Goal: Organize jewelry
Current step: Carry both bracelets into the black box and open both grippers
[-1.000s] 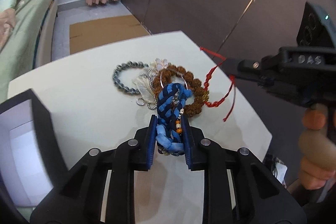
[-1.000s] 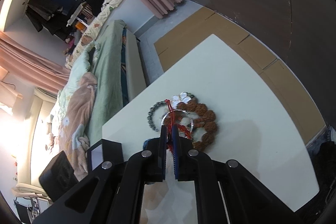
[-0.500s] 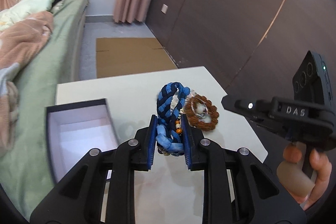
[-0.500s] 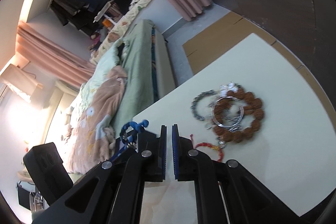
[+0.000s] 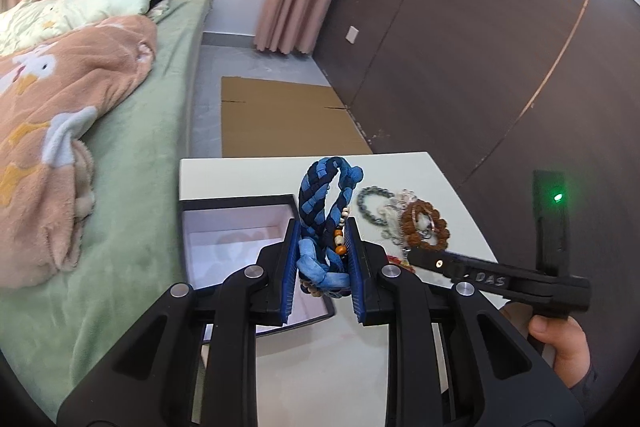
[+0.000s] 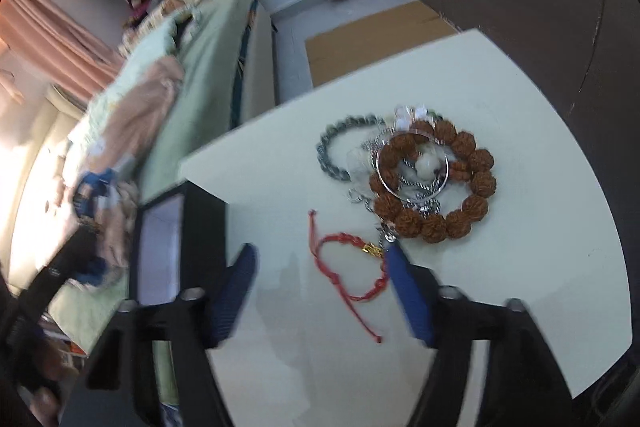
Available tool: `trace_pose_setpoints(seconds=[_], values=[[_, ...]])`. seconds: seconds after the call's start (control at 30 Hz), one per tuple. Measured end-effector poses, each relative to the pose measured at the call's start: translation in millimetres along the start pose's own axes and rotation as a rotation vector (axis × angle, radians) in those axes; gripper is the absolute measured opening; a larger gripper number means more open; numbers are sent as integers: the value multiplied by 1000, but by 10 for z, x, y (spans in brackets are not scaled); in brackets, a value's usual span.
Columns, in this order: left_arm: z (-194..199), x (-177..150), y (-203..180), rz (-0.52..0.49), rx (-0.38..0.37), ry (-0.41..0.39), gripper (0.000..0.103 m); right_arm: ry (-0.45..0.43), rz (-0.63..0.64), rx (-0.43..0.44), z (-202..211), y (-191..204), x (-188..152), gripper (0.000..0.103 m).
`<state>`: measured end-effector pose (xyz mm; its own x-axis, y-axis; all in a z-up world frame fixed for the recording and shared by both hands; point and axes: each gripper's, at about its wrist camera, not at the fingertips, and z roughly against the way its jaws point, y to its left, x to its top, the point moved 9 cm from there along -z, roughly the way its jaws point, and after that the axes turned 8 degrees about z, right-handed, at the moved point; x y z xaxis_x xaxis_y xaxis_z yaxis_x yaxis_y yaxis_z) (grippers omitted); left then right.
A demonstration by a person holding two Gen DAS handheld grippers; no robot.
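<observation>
Here, the left gripper (image 5: 322,261) is clenching the blue braided bracelet (image 5: 326,215) above the black box (image 5: 236,227) rim; the right gripper (image 6: 320,291) is standing released, straddling the red cord bracelet (image 6: 348,267) on open table (image 6: 520,267).

My left gripper (image 5: 323,259) is black with ribbed blue pads, and clamped in it is a braided fabric bracelet (image 5: 326,211) plaited in navy and sky blue, with small orange and cream beads along one side. My right gripper (image 6: 320,291) shows the same black arms and blue pads, spread apart. Between them lies a thin red cord bracelet (image 6: 352,267) with a tiny gold charm. The chunky wooden bead bracelet (image 6: 436,183) is reddish brown, a plain silver bangle (image 6: 412,163) shines across it, and the round-bead bracelet (image 6: 340,147) is dark grey. The open rectangular box (image 5: 236,231) is black outside, white inside, on a pale white table (image 6: 520,267).
</observation>
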<state>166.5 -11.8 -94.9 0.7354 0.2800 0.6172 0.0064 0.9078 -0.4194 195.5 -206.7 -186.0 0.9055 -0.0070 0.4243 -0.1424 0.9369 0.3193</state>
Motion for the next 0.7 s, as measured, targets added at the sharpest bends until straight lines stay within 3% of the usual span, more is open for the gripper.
trace_pose_setpoints(seconds=[0.1, 0.3, 0.33, 0.37, 0.47, 0.57, 0.63, 0.7], values=[[11, 23, 105, 27, 13, -3, 23, 55, -19, -65, -163, -157, -76, 36], [20, 50, 211, 66, 23, 1, 23, 77, 46, -206, -278, -252, -107, 25], [22, 54, 225, 72, 19, 0, 23, 73, 61, -206, -278, -226, -109, 22], [25, 57, 229, 75, 18, 0, 23, 84, 63, -188, -290, -198, -119, 9], [30, 66, 255, 86, 21, -3, 23, 83, 73, -208, -272, -193, -122, 7], [18, 69, 275, 106, 19, 1, 24, 28, 60, -118, -153, -39, -63, 7], [5, 73, 290, 118, 15, 5, 29, -32, 72, -55, -3, 97, -9, 7], [31, 85, 310, 126, 23, -5, 59, -85, 84, 3, 134, 245, 47, 7]])
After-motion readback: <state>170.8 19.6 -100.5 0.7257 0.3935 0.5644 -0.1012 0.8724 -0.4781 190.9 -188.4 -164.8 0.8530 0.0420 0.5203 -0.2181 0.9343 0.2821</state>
